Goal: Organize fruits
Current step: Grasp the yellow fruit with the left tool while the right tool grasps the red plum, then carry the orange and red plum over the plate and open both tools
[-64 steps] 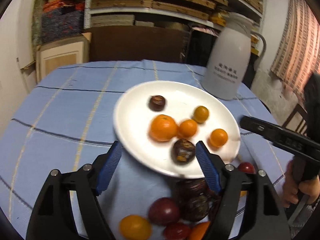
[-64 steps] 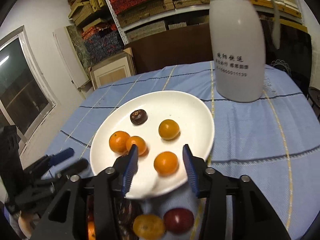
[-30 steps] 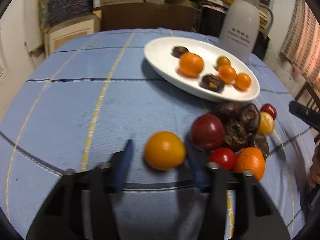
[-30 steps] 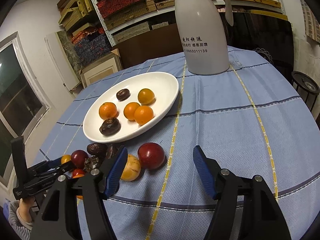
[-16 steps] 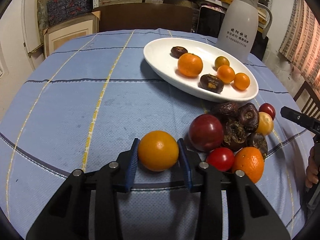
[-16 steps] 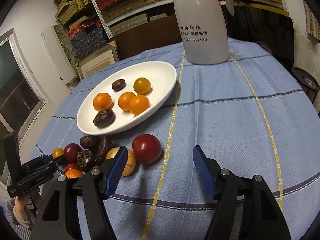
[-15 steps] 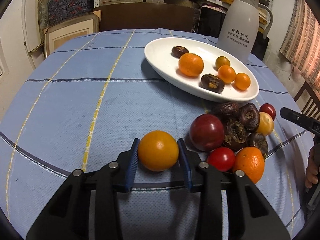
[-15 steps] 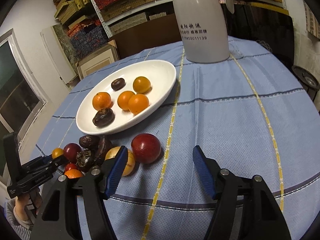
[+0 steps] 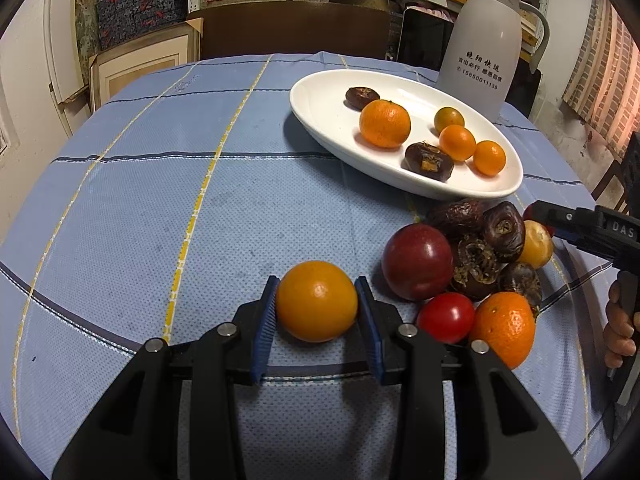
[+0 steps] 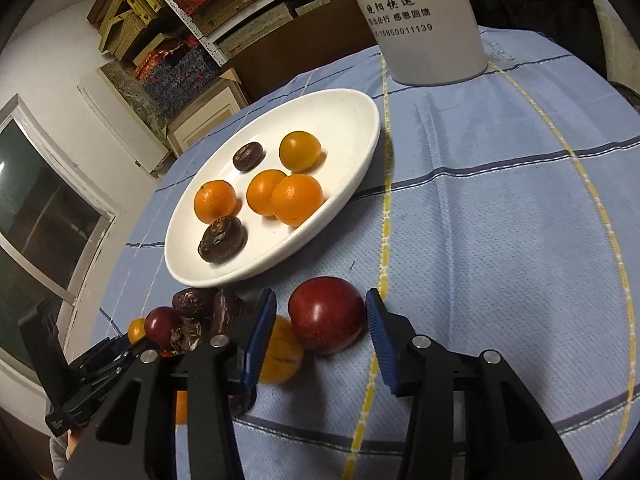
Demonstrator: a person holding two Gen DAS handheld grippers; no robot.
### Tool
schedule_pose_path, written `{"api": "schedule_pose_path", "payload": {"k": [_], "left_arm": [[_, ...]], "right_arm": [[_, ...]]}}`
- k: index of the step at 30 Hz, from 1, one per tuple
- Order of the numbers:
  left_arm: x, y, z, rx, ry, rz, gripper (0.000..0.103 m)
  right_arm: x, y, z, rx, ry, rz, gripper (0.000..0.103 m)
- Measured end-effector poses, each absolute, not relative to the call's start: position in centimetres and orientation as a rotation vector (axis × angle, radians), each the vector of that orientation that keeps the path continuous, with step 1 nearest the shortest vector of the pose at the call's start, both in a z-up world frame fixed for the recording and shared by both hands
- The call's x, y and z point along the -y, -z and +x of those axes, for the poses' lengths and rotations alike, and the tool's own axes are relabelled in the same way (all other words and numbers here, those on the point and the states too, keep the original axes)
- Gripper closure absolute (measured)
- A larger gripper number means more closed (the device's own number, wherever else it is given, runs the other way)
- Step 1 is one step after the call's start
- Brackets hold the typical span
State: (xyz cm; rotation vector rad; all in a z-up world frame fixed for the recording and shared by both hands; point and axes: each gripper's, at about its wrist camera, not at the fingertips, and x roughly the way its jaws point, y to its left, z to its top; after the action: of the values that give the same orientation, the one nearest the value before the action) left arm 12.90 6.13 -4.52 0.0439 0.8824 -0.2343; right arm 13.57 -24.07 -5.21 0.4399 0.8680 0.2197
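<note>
My left gripper (image 9: 316,308) is shut on a round orange-yellow fruit (image 9: 316,300) that rests on the blue cloth. To its right lies a pile: a dark red plum (image 9: 418,262), shrivelled brown fruits (image 9: 476,266), a small red tomato (image 9: 446,317) and a mandarin (image 9: 502,328). In the right wrist view my right gripper (image 10: 320,308) straddles a red plum (image 10: 326,314). Its jaws are closing, with thin gaps still showing at both blue pads. A white plate (image 10: 320,120) behind holds several oranges and two brown fruits.
A tall white thermos jug (image 10: 424,20) stands behind the plate. A yellow fruit (image 10: 280,356) lies against the right gripper's left pad. Shelves, boxes and a chair back ring the round table. A hand (image 9: 620,328) holds the other gripper at the right edge.
My left gripper closed onto the orange-yellow fruit and has stayed still since. My right gripper came forward and down to the red plum, and its jaws narrowed around it.
</note>
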Motion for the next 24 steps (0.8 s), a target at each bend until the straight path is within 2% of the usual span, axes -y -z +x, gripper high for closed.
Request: {"api": "schedule_pose_path", "payload": {"k": [2,8,24], "left_arm": [[-6.1,4.5,12.9,-0.882,0.234,0.044,0.066],[-6.4,4.5,12.6,-0.879,0.259,0.019,0.066],[-6.1,2.2,8.2,-0.752,0.273,0.018,0.066]], "right_arm": [[24.3,5.3,13.6,-0.870,-0.220,0.448,0.064],[25.1,5.6,13.2,-0.880,-0.224,0.485,0.065],[24.0,3.3,5.8,-0.742,-0.194,0.325,0.065]]}}
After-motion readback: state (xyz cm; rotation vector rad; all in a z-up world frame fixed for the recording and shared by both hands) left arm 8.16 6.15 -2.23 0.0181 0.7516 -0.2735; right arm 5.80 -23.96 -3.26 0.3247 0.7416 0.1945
